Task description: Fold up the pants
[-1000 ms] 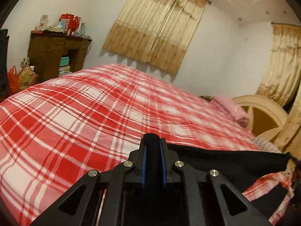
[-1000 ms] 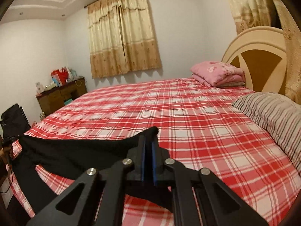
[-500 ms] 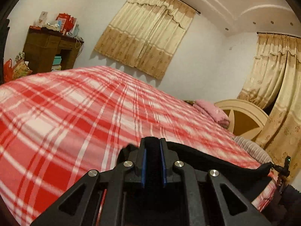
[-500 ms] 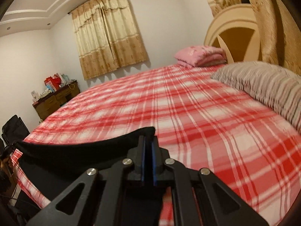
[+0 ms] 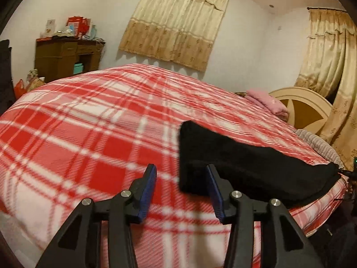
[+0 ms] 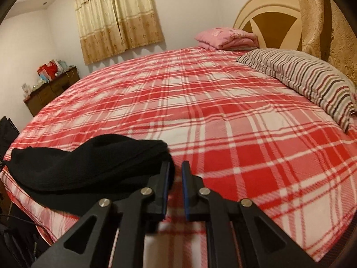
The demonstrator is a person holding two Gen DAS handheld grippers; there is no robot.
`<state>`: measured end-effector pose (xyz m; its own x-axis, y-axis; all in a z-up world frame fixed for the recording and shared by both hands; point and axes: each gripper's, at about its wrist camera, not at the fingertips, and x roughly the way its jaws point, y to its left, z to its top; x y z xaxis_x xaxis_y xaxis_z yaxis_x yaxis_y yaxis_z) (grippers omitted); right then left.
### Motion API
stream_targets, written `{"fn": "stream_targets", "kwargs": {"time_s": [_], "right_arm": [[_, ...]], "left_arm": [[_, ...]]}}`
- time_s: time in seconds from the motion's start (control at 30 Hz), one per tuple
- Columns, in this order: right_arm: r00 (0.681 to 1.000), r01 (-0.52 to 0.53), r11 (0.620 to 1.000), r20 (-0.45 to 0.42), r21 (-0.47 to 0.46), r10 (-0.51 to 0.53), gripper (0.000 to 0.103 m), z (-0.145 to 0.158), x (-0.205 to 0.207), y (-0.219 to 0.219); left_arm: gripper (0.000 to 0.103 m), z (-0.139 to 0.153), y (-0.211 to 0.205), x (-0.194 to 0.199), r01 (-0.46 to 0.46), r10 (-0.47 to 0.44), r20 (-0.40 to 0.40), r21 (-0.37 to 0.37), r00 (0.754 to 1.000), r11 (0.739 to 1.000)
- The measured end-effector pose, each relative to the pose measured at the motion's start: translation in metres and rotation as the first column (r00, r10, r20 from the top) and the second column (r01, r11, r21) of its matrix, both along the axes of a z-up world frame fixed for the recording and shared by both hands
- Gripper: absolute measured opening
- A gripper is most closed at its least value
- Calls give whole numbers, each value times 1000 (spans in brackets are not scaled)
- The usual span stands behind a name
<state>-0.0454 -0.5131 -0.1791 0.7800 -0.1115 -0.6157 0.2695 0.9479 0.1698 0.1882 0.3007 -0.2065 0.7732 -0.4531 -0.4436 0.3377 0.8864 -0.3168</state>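
Observation:
The black pants (image 5: 250, 169) lie in a long bunched strip near the front edge of the red plaid bed (image 5: 89, 134). My left gripper (image 5: 181, 172) is open and empty, its right finger just beside one end of the pants. In the right wrist view the pants (image 6: 89, 163) lie to the left, and my right gripper (image 6: 176, 167) is open with a narrow gap and empty, its left finger touching or just beside the other end of the cloth.
A striped pillow (image 6: 308, 78) and a folded pink blanket (image 6: 225, 36) lie near the headboard (image 6: 270, 13). A wooden dresser (image 5: 67, 58) with clutter stands by the wall. Curtains (image 5: 178, 20) hang on the walls.
Both grippers were shut on the pants and held them up; now both have opened and the pants lie on the bed.

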Motion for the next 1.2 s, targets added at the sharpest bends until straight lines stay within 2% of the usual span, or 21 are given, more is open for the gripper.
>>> {"fn": "stream_targets", "kwargs": {"time_s": [0.07, 0.17, 0.23, 0.3, 0.37, 0.4, 0.43, 0.5, 0.6, 0.7, 0.77, 0.83, 0.93, 1.0, 1.1, 1.2], "right_arm": [[1000, 14, 1000, -5, -3, -14, 13, -1, -8, -1], [999, 48, 999, -15, -9, -48, 16, 0, -23, -4], [997, 72, 997, -11, -7, -72, 18, 3, -35, -5], [996, 94, 996, 7, -3, -94, 21, 10, -47, -3], [993, 111, 994, 33, 24, -112, 44, 16, -53, 0], [992, 115, 992, 43, 42, -117, 67, 19, -53, 1], [990, 121, 989, 63, 81, -126, 80, 23, -55, 4], [988, 123, 987, 84, 108, -132, 80, 29, -53, 14], [984, 168, 981, 39, 99, -172, 80, 32, -42, 26], [980, 192, 967, 19, 170, -198, 79, 33, -35, 26], [976, 201, 940, 24, 275, -216, 79, 31, -34, 20], [971, 217, 888, 7, 406, -240, 77, 24, -33, 10], [972, 212, 842, -16, 496, -236, 68, 14, -28, 7], [974, 200, 833, -14, 516, -226, 66, 13, -24, 11], [981, 177, 842, -18, 509, -195, 62, 16, -12, 24], [979, 198, 845, -63, 497, -192, 56, 16, 3, 34]], "left_arm": [[47, -3, 12, -4, -42, 42, -5, -4, 999, 999], [48, -2, 30, -11, -111, 111, -4, -61, 994, 992], [48, 6, 31, -18, -139, 141, 27, -69, 990, 988], [58, 15, 23, -20, -136, 139, 45, -66, 989, 989], [74, 27, 8, -22, -127, 131, 75, -57, 989, 990], [75, 33, -1, -23, -112, 117, 94, -62, 989, 992], [76, 40, -15, -25, -78, 86, 114, -70, 990, 994], [78, 46, -34, -24, -40, 47, 120, -59, 992, 997], [79, 45, -72, -16, 15, -14, 100, -8, 995, 1000], [79, 33, -99, -6, 39, -40, 48, 20, 998, 999], [79, 19, -110, -1, 47, -47, 5, 31, 999, 998], [79, 9, -116, -2, 60, -59, -17, 30, 998, 998], [79, 2, -118, -6, 60, -58, -32, 56, 998, 997], [79, 4, -119, -10, 63, -61, -35, 66, 998, 996], [79, 13, -133, -18, 103, -102, -12, 76, 995, 992], [79, 24, -169, -33, 192, -195, 13, 124, 981, 974]]}}
